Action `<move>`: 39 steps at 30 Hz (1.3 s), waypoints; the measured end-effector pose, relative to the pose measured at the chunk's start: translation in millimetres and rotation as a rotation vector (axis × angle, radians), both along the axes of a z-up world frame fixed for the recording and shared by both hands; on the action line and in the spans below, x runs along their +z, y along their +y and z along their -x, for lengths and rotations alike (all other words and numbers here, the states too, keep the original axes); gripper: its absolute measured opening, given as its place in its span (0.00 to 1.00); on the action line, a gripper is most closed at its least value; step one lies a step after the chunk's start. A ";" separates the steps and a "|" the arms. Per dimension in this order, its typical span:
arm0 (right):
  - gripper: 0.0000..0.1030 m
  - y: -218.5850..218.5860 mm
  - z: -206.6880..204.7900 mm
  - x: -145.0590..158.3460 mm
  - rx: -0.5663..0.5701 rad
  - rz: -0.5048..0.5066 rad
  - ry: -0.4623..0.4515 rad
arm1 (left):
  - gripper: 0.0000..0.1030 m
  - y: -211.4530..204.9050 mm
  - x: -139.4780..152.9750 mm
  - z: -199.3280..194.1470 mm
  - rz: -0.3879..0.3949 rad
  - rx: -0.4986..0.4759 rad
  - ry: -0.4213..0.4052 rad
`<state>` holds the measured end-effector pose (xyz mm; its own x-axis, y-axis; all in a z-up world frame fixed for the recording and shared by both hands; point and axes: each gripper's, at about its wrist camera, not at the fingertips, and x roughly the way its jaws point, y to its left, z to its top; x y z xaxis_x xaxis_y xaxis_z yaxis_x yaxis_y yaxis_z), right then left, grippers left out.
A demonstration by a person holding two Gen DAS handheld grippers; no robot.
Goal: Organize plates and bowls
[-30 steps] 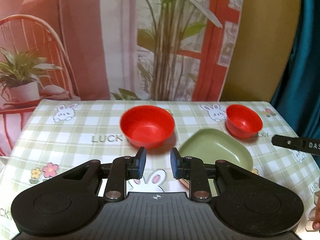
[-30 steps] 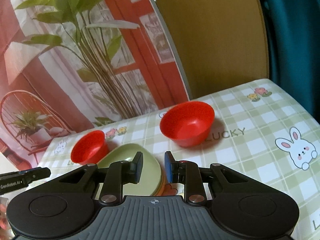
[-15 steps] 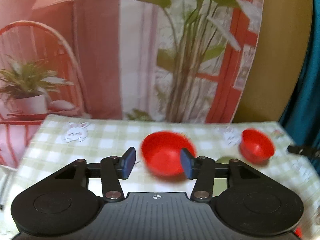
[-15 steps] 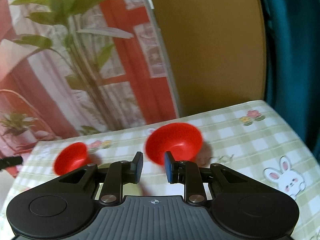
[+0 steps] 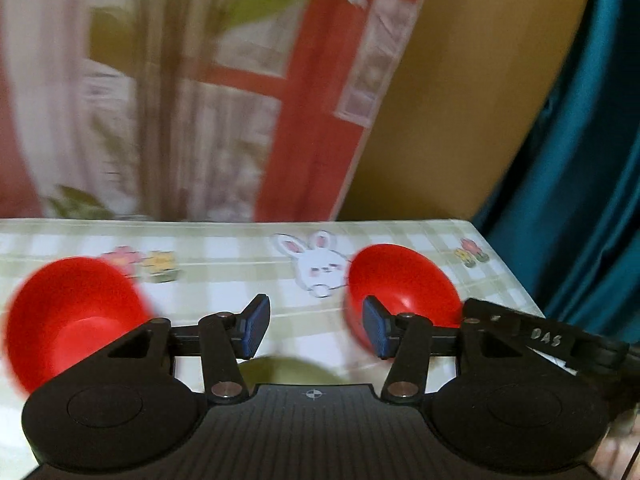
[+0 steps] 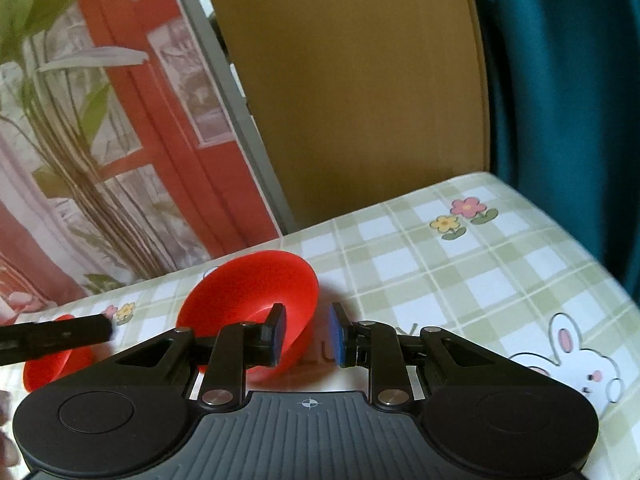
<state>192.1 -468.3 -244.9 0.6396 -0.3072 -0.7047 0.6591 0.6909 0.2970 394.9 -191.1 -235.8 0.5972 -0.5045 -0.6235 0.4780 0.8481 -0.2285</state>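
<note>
In the left wrist view my left gripper (image 5: 314, 330) is open wide and empty above the checked tablecloth (image 5: 240, 252). A large red bowl (image 5: 72, 316) is at its left, blurred, and a small red bowl (image 5: 404, 280) is just behind its right finger. A sliver of the green plate (image 5: 280, 368) shows below the fingers. In the right wrist view my right gripper (image 6: 306, 334) is open and empty, its left finger in front of the large red bowl (image 6: 248, 300). The small red bowl (image 6: 48, 360) is at far left, partly behind the left gripper's finger (image 6: 56, 338).
The table's right edge (image 6: 560, 224) and far edge meet a teal curtain (image 6: 560, 80) and a tan board (image 6: 360, 100). A printed backdrop with plants (image 6: 80, 140) stands behind the table. The other gripper's finger (image 5: 540, 336) reaches in at the right of the left wrist view.
Both grippers have moved forward and lower toward the bowls. The left gripper swung right and opened wider. The right gripper opened a little. The green plate has dropped almost out of view.
</note>
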 end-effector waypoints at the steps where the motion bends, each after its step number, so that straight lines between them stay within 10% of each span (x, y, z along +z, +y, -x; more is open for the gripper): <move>1: 0.22 -2.7 -2.6 -5.0 -0.001 -0.010 0.005 | 0.52 -7.7 -4.2 -5.0 -0.001 -0.016 0.009; 8: 0.15 -13.0 -5.8 -19.4 0.000 -0.077 -0.029 | 0.48 -42.1 -27.7 -27.3 -0.061 -0.055 0.052; 13: 0.11 -12.4 -7.9 -18.5 0.012 -0.092 -0.035 | 0.12 -50.3 -35.9 -34.6 -0.074 -0.089 0.096; 39: 0.10 83.5 28.1 77.7 0.124 -0.082 -0.123 | 0.14 25.7 47.7 77.9 -0.104 -0.020 -0.027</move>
<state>164.0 -384.8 -167.2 0.7517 -0.1649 -0.6385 0.5254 0.7349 0.4288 317.1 -165.3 -188.1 0.6045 -0.4502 -0.6572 0.5000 0.8567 -0.1269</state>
